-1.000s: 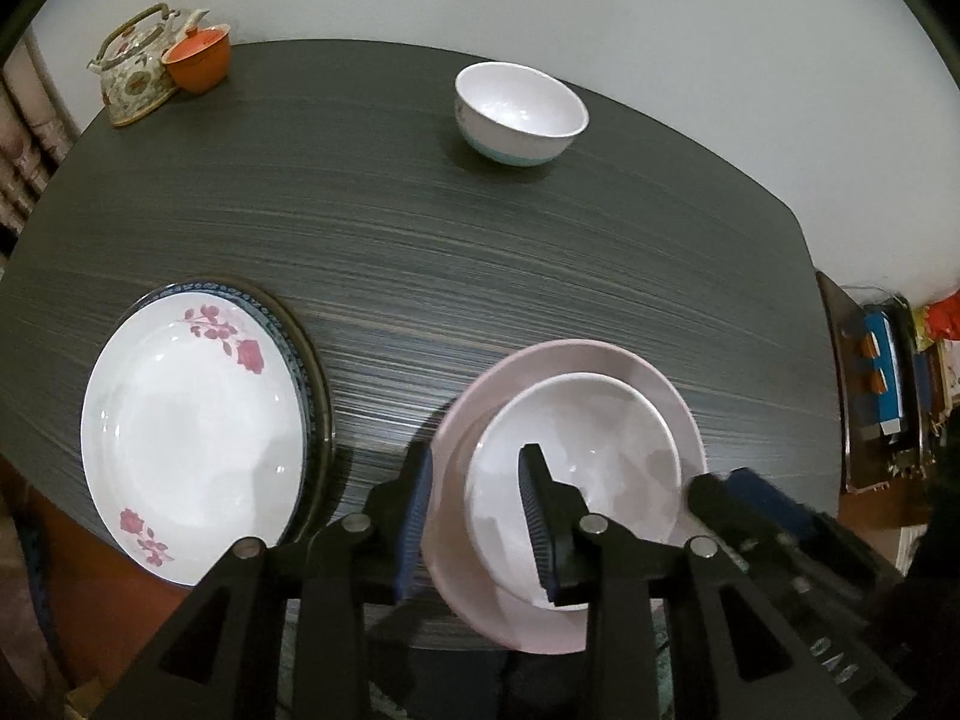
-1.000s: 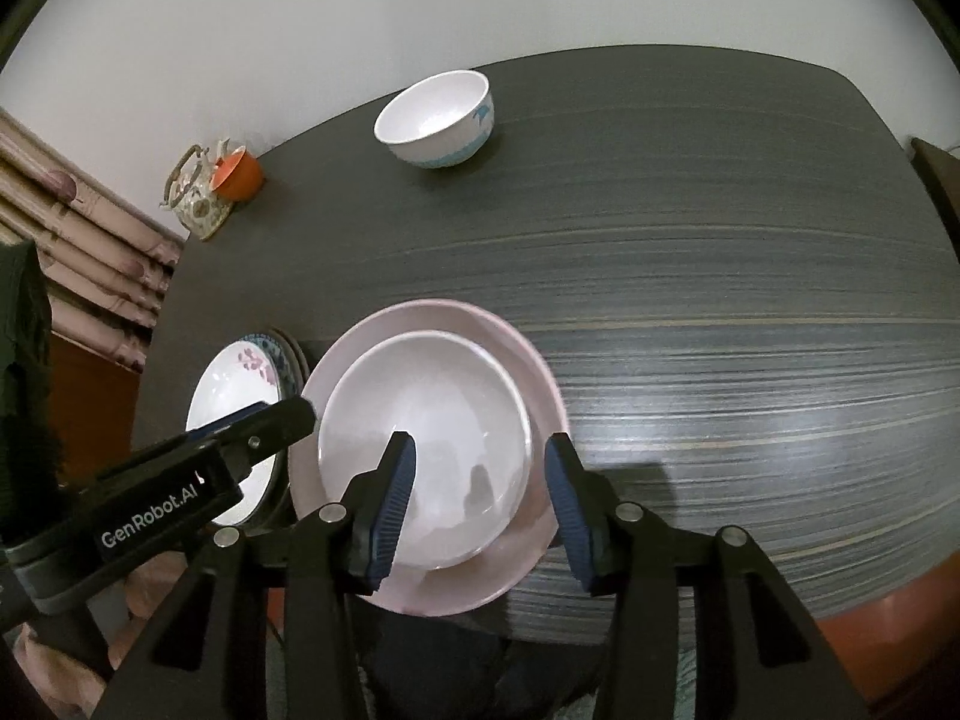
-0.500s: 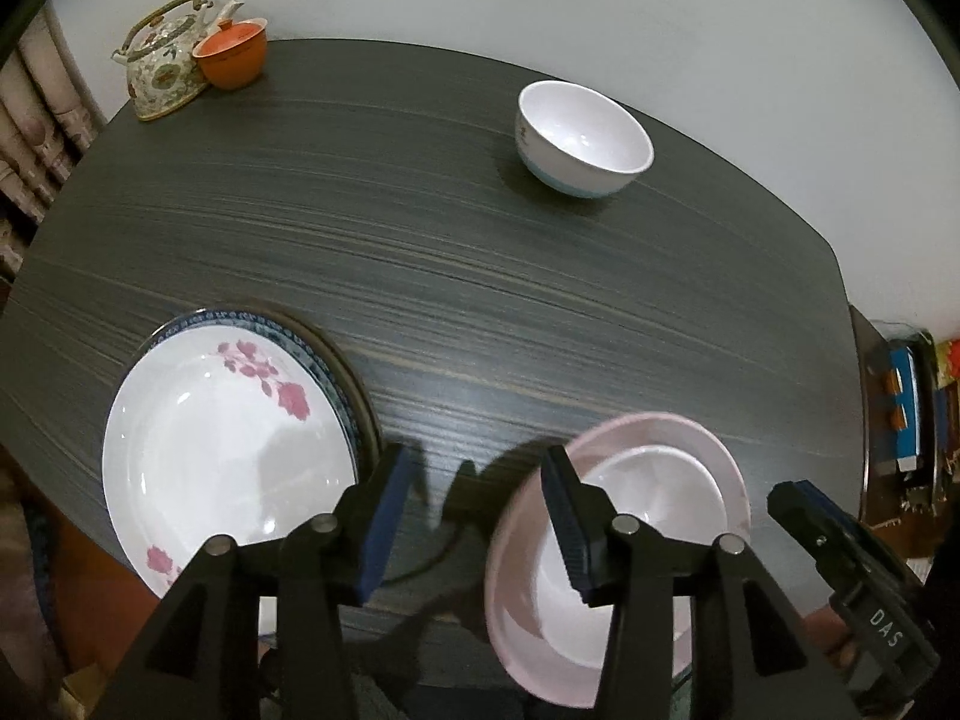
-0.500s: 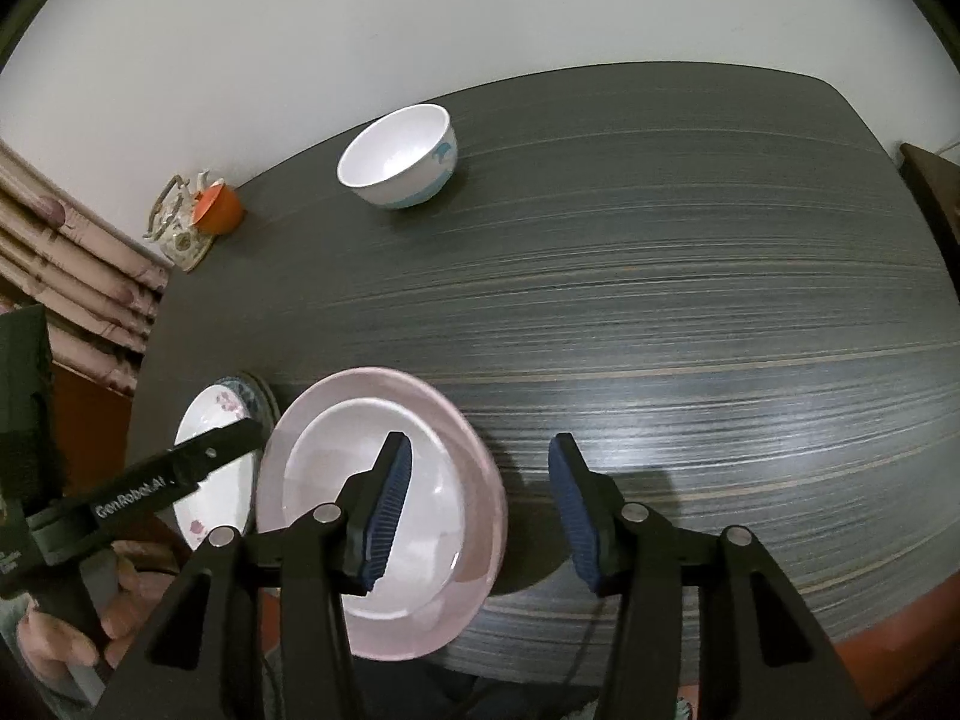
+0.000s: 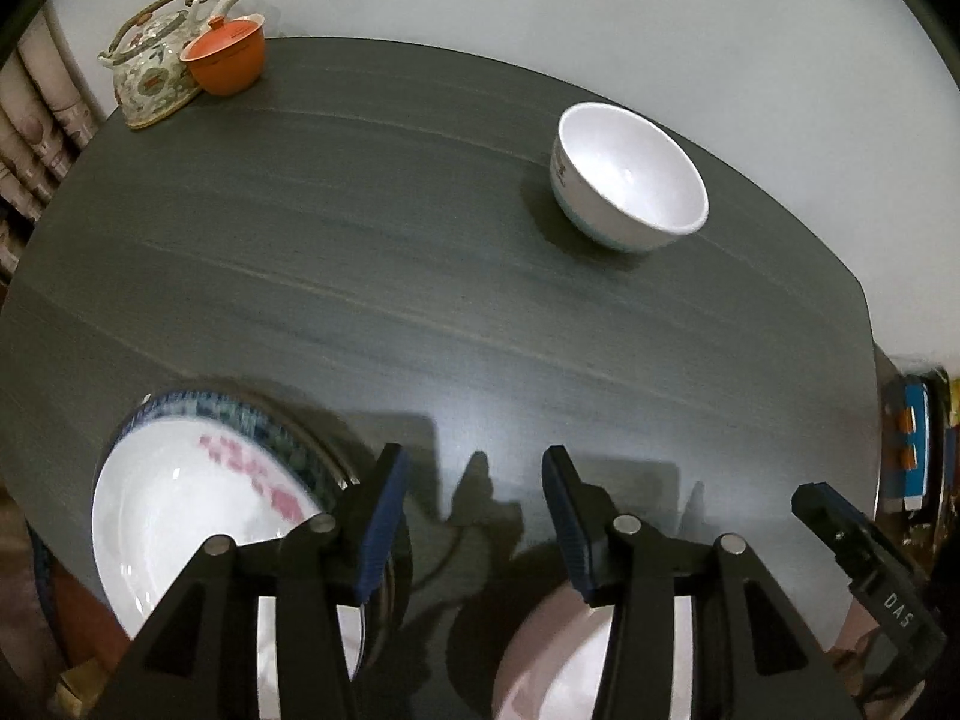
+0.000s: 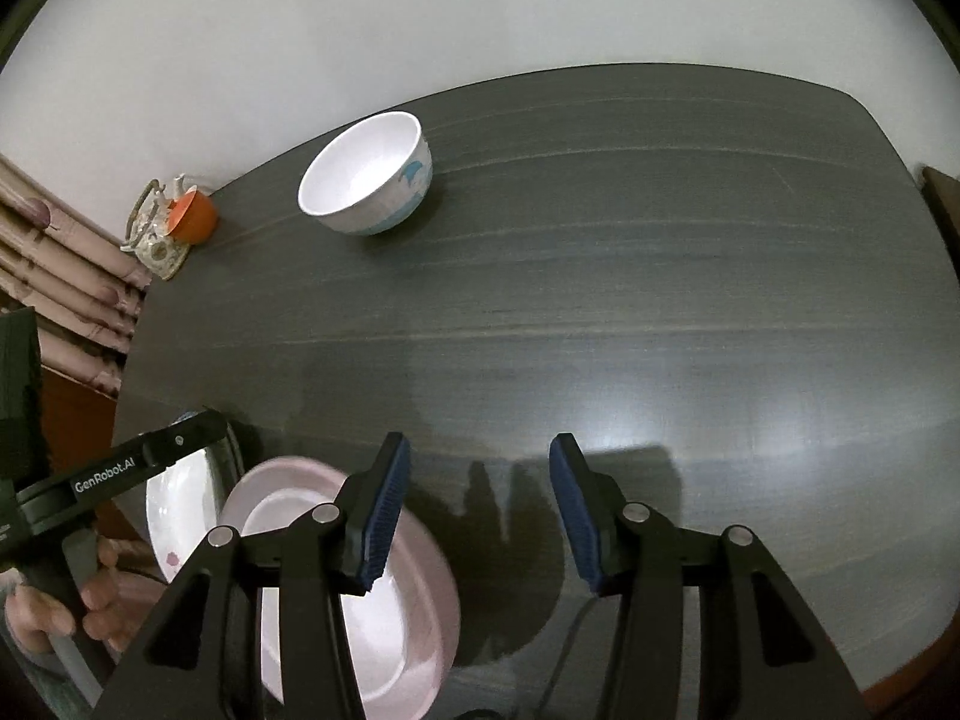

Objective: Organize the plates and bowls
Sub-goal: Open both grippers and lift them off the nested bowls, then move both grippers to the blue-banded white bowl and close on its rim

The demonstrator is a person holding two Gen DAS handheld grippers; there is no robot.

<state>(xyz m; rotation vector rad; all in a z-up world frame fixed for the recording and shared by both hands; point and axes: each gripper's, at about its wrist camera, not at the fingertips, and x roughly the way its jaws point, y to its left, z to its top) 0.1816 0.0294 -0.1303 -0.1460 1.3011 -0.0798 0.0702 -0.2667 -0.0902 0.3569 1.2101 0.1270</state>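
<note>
Over table (image 5: 420,276), both tools wide & empty, pulled back off pink plate (image 6: 420,600).

**Camera placement: two wrist fisheyes over one table**

Left wrist view: looks forward and down along the open left gripper (image 5: 471,516) from the near edge of the dark wood-grain table (image 5: 360,276), toward the pale wall.

Right wrist view: same near edge, sited further right, facing the same wall along the open right gripper (image 6: 477,510).

Shared: white ceramic bowl (image 5: 630,186) (image 6: 367,174), orange lidded cup (image 5: 225,60) (image 6: 192,216), pink plate (image 5: 540,660) (image 6: 414,600), tabletop.
</note>
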